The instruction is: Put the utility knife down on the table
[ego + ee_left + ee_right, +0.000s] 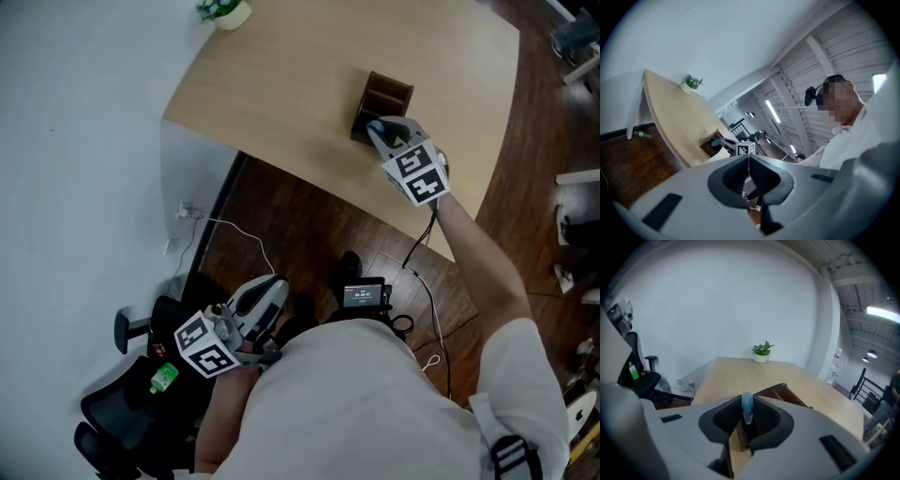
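My right gripper (pixel 376 128) hangs over the near side of the light wooden table (pixel 300 75), right above a dark brown wooden box (pixel 385 97). In the right gripper view the jaws are shut on the utility knife (pixel 747 408), whose rounded blue-grey end sticks up between them, with the box (pixel 787 393) just behind. My left gripper (pixel 269 298) is held low by the person's body, off the table and above the floor. In the left gripper view its jaws (pixel 749 169) meet along a thin seam with nothing between them.
A small potted plant (pixel 223 9) stands at the table's far corner. A black office chair (pixel 117 408) carrying a green bottle (pixel 164 378) is at the lower left. Cables (pixel 234 230) and a small screen device (pixel 364 295) lie on the dark wood floor.
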Available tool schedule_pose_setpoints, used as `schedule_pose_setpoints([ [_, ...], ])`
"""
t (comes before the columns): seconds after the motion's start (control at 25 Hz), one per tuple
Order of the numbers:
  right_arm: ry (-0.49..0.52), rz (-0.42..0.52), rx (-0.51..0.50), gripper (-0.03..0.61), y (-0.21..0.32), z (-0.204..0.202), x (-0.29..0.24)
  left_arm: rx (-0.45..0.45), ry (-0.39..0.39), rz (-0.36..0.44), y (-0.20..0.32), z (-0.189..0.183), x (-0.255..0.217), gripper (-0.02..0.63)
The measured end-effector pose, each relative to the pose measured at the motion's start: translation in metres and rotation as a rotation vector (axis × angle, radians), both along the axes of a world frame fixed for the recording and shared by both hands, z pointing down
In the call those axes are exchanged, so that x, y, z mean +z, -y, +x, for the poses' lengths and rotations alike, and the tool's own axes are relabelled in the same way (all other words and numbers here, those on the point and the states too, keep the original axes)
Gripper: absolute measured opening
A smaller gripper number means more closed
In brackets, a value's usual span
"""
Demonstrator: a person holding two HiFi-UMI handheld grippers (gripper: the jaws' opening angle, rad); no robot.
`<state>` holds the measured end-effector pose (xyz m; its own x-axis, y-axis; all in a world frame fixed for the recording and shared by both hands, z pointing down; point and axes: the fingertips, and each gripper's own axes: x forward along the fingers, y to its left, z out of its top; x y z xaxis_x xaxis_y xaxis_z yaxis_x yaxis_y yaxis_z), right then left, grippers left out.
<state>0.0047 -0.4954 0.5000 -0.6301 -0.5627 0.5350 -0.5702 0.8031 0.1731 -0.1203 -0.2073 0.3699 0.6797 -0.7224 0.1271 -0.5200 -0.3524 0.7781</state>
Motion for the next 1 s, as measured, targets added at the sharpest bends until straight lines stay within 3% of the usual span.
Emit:
schedule_pose_setpoints([
  [0.16,-0.143,0.088,-0.066,0.067,0.005,-0.009,0.023,0.018,-0.005,-0.013,0.007,0.008,0.005,0.002],
  [0.32,-0.223,0.143,-0.107,0.067,0.006,-0.017,0.039,0.035,-0.004,-0.02,0.011,0.012,0.008,0.003],
  [1.0,-0.26,0.146,-0.112,0.069,0.002,-0.023,0.06,0.044,-0.013,-0.043,0.014,0.006,0.014,0.002],
])
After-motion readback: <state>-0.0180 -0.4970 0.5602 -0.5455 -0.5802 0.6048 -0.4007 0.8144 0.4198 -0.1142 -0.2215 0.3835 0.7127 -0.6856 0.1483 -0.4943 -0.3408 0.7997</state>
